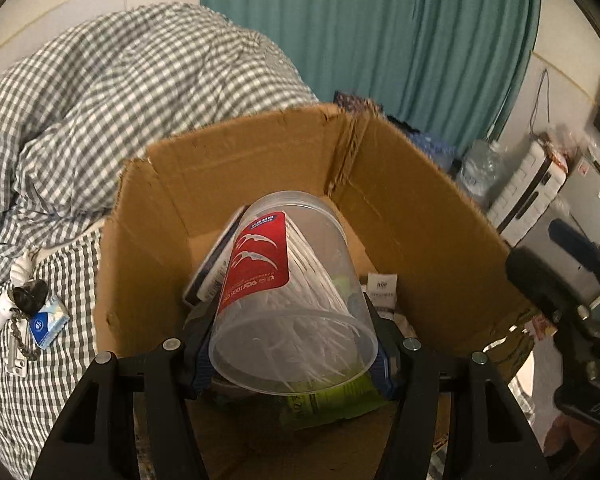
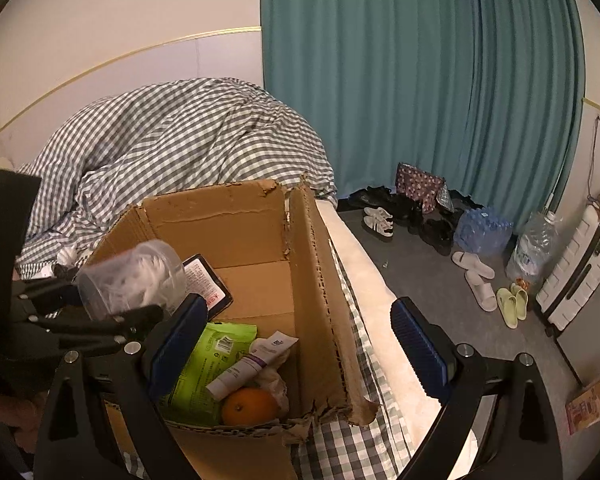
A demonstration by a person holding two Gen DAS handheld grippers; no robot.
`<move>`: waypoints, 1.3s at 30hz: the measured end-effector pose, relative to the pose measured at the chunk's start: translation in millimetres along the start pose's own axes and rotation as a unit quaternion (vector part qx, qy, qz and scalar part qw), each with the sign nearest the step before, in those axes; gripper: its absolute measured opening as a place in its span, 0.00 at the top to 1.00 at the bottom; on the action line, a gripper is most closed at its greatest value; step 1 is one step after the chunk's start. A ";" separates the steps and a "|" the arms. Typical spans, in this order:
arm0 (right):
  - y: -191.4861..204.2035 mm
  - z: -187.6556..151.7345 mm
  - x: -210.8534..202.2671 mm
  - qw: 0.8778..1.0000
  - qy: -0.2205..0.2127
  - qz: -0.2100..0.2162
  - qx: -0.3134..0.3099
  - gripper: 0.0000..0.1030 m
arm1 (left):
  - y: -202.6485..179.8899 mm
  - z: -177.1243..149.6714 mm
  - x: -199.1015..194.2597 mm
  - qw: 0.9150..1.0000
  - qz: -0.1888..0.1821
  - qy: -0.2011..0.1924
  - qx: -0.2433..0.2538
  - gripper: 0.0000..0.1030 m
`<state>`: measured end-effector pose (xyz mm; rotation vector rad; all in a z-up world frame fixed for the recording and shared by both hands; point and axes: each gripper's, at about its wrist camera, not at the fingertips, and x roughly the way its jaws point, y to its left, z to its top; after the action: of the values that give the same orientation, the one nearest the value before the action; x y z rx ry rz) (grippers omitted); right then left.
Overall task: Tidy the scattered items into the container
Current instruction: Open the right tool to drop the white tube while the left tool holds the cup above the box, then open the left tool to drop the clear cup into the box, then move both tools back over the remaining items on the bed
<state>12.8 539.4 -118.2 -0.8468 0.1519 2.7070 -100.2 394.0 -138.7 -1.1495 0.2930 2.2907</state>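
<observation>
My left gripper (image 1: 292, 344) is shut on a clear plastic jar of cotton swabs (image 1: 288, 292) with a red label, held over the open cardboard box (image 1: 420, 216). The jar also shows in the right wrist view (image 2: 132, 276), above the box's left side. The box (image 2: 320, 280) holds a green packet (image 2: 204, 364), a white tube (image 2: 248, 364), an orange (image 2: 250, 406) and a dark flat packet (image 2: 208, 284). My right gripper (image 2: 296, 344) is open and empty over the box's near right corner.
The box sits on a bed with a checked quilt (image 1: 100, 92). A key chain and a small blue tissue pack (image 1: 48, 324) lie on the sheet left of the box. On the floor at right are shoes and slippers (image 2: 476, 276), water bottles (image 2: 484, 232) and a white suitcase (image 2: 580, 268).
</observation>
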 end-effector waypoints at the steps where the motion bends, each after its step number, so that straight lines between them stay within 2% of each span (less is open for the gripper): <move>1: -1.0 -0.2 0.3 1.000 0.000 0.001 0.002 0.10 | -0.9 -0.4 2.4 1.000 0.002 0.004 0.001 0.39; 4: -1.7 0.3 -0.7 1.000 -0.001 0.001 0.003 0.10 | -1.2 -2.6 5.1 1.000 0.003 0.013 -0.003 0.38; 6: -0.6 0.6 -2.5 1.000 -0.003 0.001 0.003 0.10 | 2.2 -0.7 2.3 1.000 0.011 0.006 -0.009 0.28; 7: -0.4 1.3 -4.3 1.000 -0.005 0.001 0.004 0.10 | 4.9 0.4 -1.0 1.000 0.012 0.000 -0.012 0.14; 8: -0.2 2.4 -5.8 1.000 -0.008 0.001 0.004 0.10 | 7.5 1.5 -6.0 1.000 0.013 -0.009 -0.015 0.07; 12: 5.9 7.2 -13.1 1.000 -0.014 0.002 0.003 0.10 | 15.6 4.8 -29.1 0.999 0.028 -0.040 -0.019 0.06; 14: 11.7 10.2 -17.1 1.000 -0.017 0.003 0.000 0.10 | 21.7 5.8 -38.3 0.998 0.034 -0.052 -0.023 0.00; 24: 61.9 28.8 -40.3 0.999 -0.043 0.012 -0.028 0.04 | 65.6 -5.3 -79.0 0.995 0.050 -0.069 -0.055 0.00; 39: 157.6 45.5 -60.9 0.993 -0.070 0.056 -0.074 0.00 | 165.8 -35.3 -144.4 0.982 0.105 -0.107 -0.116 0.00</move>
<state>-13.6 383.0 -44.3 -0.7024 -0.0330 2.9007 -101.2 187.8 -54.5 -1.0072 0.0659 2.6660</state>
